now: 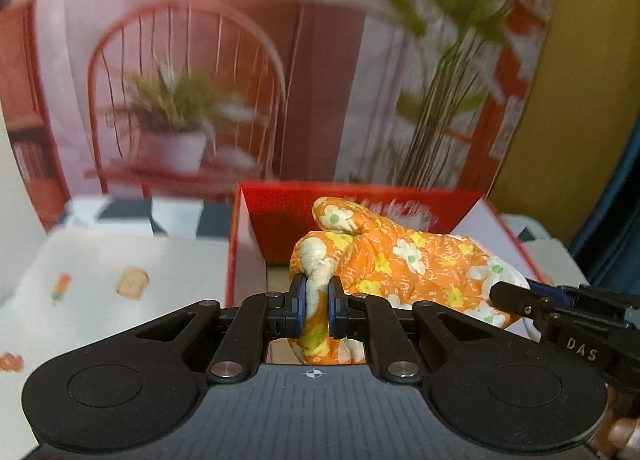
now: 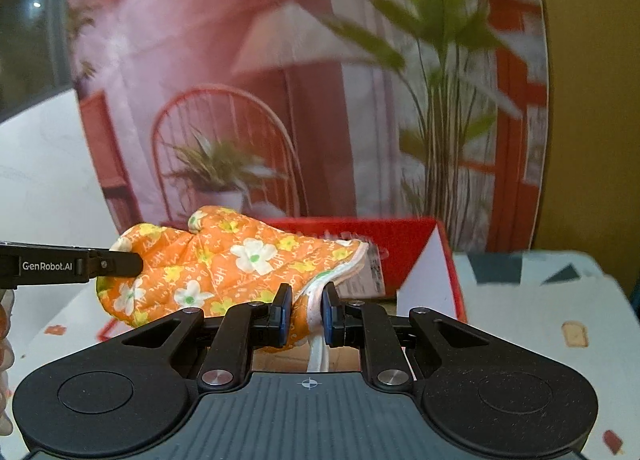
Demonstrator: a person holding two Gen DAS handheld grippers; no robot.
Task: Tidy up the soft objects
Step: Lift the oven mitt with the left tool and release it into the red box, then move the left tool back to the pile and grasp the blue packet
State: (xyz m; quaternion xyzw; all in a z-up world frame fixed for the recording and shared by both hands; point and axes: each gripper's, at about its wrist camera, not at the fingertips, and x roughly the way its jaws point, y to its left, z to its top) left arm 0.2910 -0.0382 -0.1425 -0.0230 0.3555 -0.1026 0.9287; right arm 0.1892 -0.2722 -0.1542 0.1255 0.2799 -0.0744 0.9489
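Over the red box (image 1: 400, 216) hangs the mitt (image 1: 384, 256), an orange quilted oven glove with white and yellow flowers, held clear of the table between two grippers. Left gripper (image 1: 317, 302): jaws pinched on the fingertip end of the mitt. Right gripper (image 2: 306, 310): jaws pinched on the white-bound cuff edge. Mitt is stretched roughly level between the two holds, partly above the box opening.

Step in hand, as judged: carrying the mitt to the box for stowing. Next move calls for lowering both ends together until the mitt lies inside the walls, then parting both jaws.

Box contents are largely hidden behind the mitt; a pale label or packet may lie within. Around the box, a white patterned cloth (image 1: 120, 260) covers the table.
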